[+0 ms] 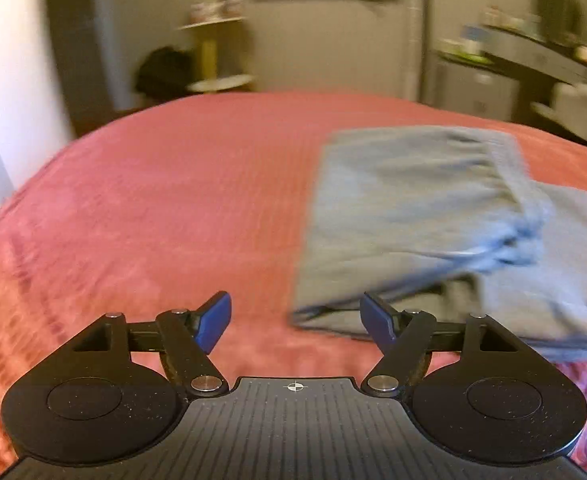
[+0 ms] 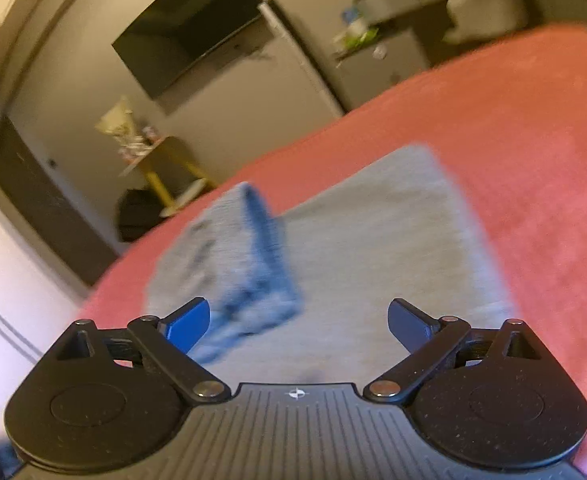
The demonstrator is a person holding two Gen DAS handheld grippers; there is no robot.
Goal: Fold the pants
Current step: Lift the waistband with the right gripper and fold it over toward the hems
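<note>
Ribbed black gripper (image 1: 295,326), soft grey pants (image 1: 413,208), pink bedspread (image 1: 173,200)

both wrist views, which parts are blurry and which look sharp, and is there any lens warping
Left wrist view: the claw is sharp, while the grey pants and red bedspread are smeared by motion. Right wrist view: the claw is crisp, the pants' folded edge streaks most, and the scene is tilted. Both bend the room's edges, fisheye style.

Dim warm indoor light, heavy motion blur throughout, fisheye bending at the edges.
</note>
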